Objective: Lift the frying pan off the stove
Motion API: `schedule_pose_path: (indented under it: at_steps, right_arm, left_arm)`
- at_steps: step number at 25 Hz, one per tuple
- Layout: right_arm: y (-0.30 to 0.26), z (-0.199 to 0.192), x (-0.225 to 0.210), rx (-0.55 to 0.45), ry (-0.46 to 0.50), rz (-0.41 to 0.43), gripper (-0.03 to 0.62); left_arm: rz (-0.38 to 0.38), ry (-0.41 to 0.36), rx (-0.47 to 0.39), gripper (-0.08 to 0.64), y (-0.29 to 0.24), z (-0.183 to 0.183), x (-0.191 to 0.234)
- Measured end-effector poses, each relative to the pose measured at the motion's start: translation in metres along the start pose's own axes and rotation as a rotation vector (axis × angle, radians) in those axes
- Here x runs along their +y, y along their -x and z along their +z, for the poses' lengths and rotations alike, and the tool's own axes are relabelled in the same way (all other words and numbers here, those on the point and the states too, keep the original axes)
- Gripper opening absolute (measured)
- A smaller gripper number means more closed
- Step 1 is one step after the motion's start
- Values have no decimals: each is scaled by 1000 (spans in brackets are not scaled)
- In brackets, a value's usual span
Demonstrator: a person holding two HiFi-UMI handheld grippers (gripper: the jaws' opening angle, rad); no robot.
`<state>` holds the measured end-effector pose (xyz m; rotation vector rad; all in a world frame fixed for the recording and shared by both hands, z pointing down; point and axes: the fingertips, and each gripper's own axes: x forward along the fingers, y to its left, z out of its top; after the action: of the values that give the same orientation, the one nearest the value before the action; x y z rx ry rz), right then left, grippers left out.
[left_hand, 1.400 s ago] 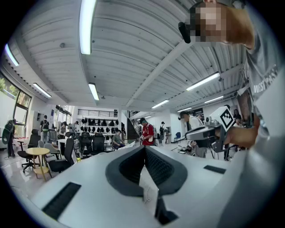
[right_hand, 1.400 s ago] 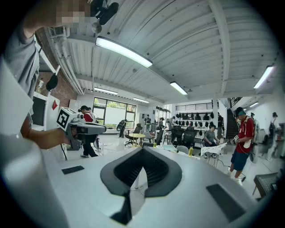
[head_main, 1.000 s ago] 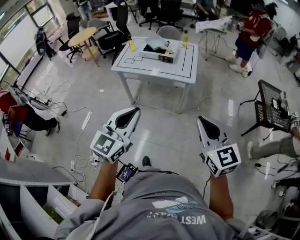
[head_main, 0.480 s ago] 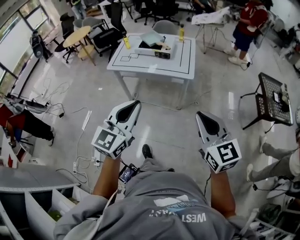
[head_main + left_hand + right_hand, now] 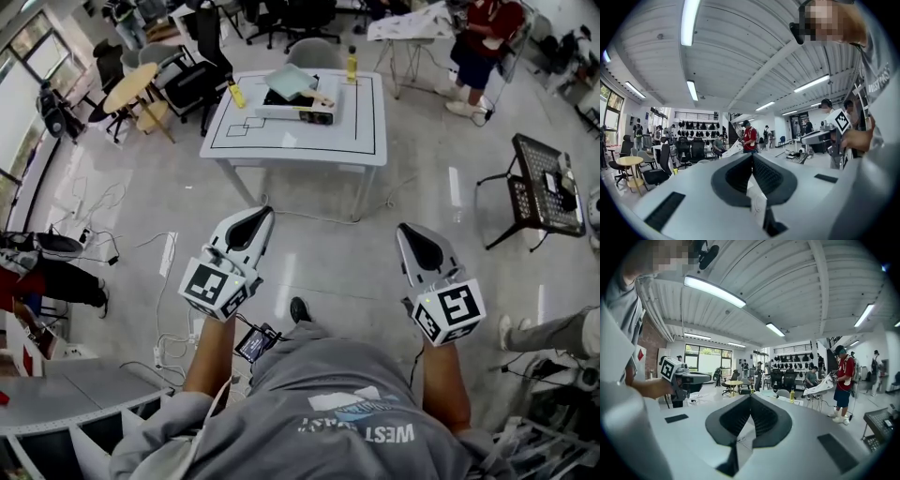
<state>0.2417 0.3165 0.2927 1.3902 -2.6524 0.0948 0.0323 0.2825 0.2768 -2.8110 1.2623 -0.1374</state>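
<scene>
Grey-and-white throughout, your two grippers were held out at waist height over bare floor [image 5: 328, 272], well short of the white table [image 5: 366, 141], which stood ahead of you. Your left gripper [image 5: 257, 219] had its jaws fully together, the dark ribbed pads meeting in a single seam with nothing between them, as its own view confirmed. Your right gripper [image 5: 412, 236] was in the same condition: jaws pressed closed, pads in contact along their length, empty. Both pointed towards the near edge of the table and neither touched anything. The two were well apart from each other, one on either side of your body. On the far half of the table top sat a low dark boxy unit, recorded here as the stove [image 5: 298, 107], with a pale flat item [image 5: 289, 81] lying on top of it. At that range I could not tell the frying pan apart from what rested on the stove, so its place is noted only as on that unit, on the table, well away from both grippers. One yellow bottle [image 5: 236, 94] stood near the table's left edge and a second near its far edge. Black lines were marked on the table top. Beyond the table's left side stood a round wooden table [image 5: 131, 86]. Beyond its far right corner stood a person in a red top [image 5: 478, 42]. A black perforated stand [image 5: 544, 187] stood off the table's right side. Cables [image 5: 103, 202] lay on the floor to the table's left.
</scene>
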Motion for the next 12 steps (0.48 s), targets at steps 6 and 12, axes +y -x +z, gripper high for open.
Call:
schedule_pose_path:
  at_steps: [6, 12]
  right_arm:
    - [-57, 2, -1, 23, -17, -38, 9]
    - [-108, 8, 0, 41, -16, -65, 9]
  left_arm:
    - [-45, 7, -8, -2, -26, -5, 56]
    - [-74, 20, -17, -2, -40, -12, 107]
